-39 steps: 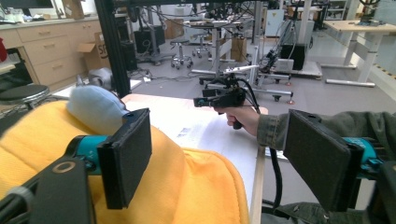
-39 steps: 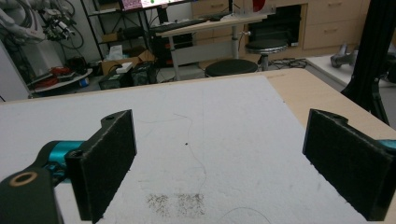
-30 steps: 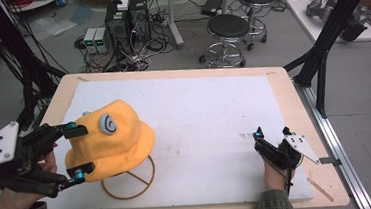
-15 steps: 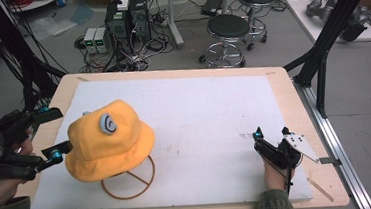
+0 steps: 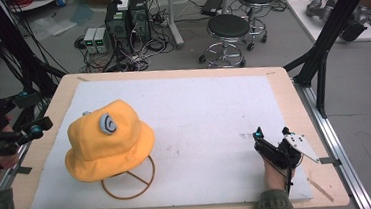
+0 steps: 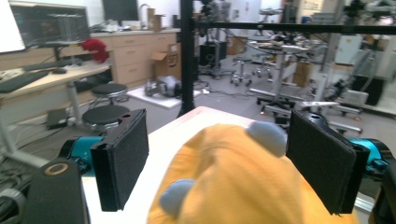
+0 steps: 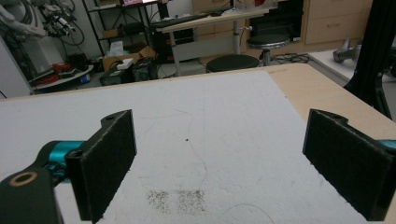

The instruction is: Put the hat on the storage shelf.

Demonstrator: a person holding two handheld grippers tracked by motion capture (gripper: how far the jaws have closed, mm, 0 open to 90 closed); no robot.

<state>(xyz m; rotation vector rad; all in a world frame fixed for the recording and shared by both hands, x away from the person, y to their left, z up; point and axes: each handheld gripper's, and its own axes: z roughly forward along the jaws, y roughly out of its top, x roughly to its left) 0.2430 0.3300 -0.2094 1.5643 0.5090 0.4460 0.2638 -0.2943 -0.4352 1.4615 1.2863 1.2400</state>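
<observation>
Near edge of the table (image 5: pixel 293 96): right gripper (image 5: pixel 271 134) rests low on the white mat (image 5: pixel 214 117) at the front right corner, jaws spread wide with nothing between them, bare mat ahead of it in the right gripper view. Left gripper (image 5: pixel 36 113) held off the table's left edge, jaws released and apart, aimed at the yellow hat (image 5: pixel 108 140). Hat sits on a thin wire ring stand (image 5: pixel 129 185) at mat's front left, clear of both pads, grey patch (image 5: pixel 109 123) on crown; stools (image 5: pixel 227 28) on floor beyond.

A wooden table (image 5: pixel 293 101) carries a white mat (image 5: pixel 215 122), with 1 yellow hat (image 5: pixel 107 140) on it.
</observation>
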